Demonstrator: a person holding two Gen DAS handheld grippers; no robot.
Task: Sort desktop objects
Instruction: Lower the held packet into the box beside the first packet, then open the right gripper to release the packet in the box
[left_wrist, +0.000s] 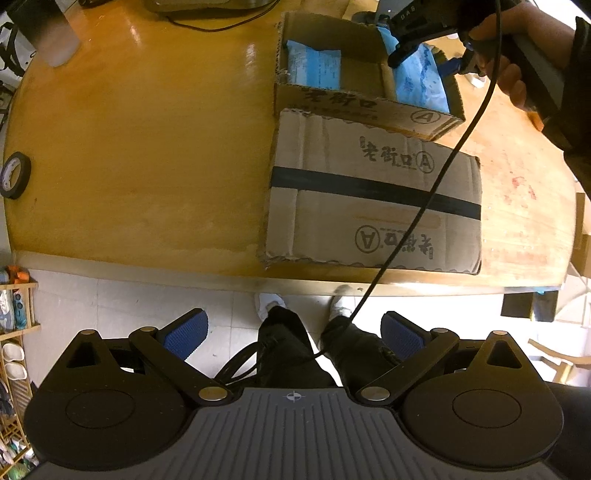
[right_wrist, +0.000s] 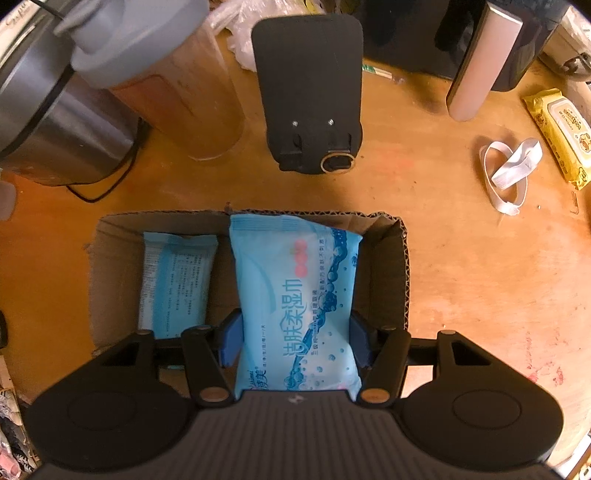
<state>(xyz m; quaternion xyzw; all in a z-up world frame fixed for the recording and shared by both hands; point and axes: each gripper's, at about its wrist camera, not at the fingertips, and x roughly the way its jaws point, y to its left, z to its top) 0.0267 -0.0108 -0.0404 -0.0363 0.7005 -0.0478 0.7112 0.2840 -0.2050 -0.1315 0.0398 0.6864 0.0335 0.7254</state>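
An open cardboard box (right_wrist: 400, 266) stands on the wooden table; it also shows in the left wrist view (left_wrist: 369, 107). My right gripper (right_wrist: 293, 339) is shut on a blue wet-wipes pack (right_wrist: 295, 295), held over the box's right half. The pack (left_wrist: 417, 79) and the right gripper (left_wrist: 424, 55) show above the box in the left wrist view. A second blue wipes pack (right_wrist: 177, 280) lies in the box's left half, also in the left wrist view (left_wrist: 314, 66). My left gripper (left_wrist: 293, 338) is open and empty, held off the table's near edge above the floor.
The box's flap (left_wrist: 373, 206) lies flat toward the near table edge. A tape roll (left_wrist: 14, 175) sits far left. Behind the box stand a black stand (right_wrist: 312, 96), a jar (right_wrist: 177, 85), a steel kettle (right_wrist: 55, 122). A white strap (right_wrist: 511, 170) and yellow wipes pack (right_wrist: 561, 133) lie right.
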